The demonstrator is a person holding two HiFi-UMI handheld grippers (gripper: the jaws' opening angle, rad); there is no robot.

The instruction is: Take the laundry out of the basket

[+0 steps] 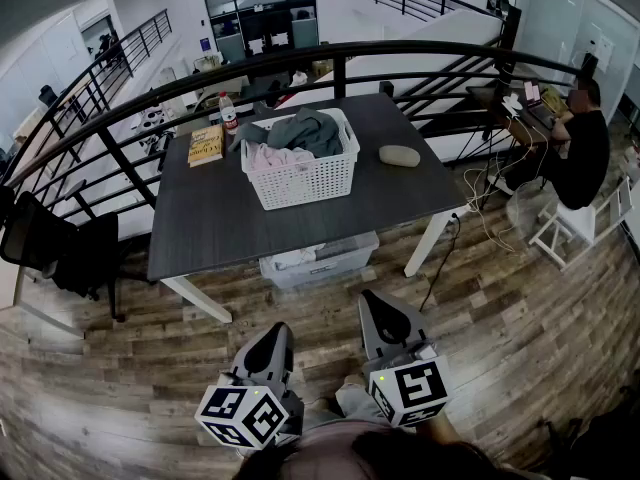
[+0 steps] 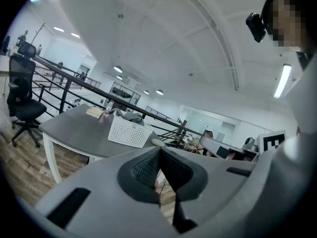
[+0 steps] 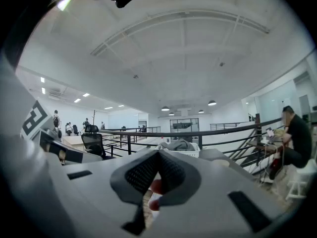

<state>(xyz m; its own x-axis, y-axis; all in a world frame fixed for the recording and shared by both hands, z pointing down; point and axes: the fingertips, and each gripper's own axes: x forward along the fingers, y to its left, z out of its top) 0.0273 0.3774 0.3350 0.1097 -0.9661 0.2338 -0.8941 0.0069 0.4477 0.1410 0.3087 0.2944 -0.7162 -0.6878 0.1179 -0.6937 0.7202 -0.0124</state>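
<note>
While both tools hang low before us, task not yet begun. Left gripper [image 1: 277,330] clenched on nothing, right gripper [image 1: 373,300] pinched empty too. Basket [image 1: 300,183] on table [image 1: 225,223], well ahead of both, laundry [image 1: 303,136] heaped inside. Next, we judge: step closer, spread jaws over topmost cloth.

The right gripper [image 3: 158,156] has its jaws together, facing the basket [image 3: 190,153].

One white basket [image 1: 300,180], one dark table [image 1: 220,228], one yellow book [image 1: 206,145], one bottle [image 1: 229,115], one clear bin [image 1: 320,261]
</note>
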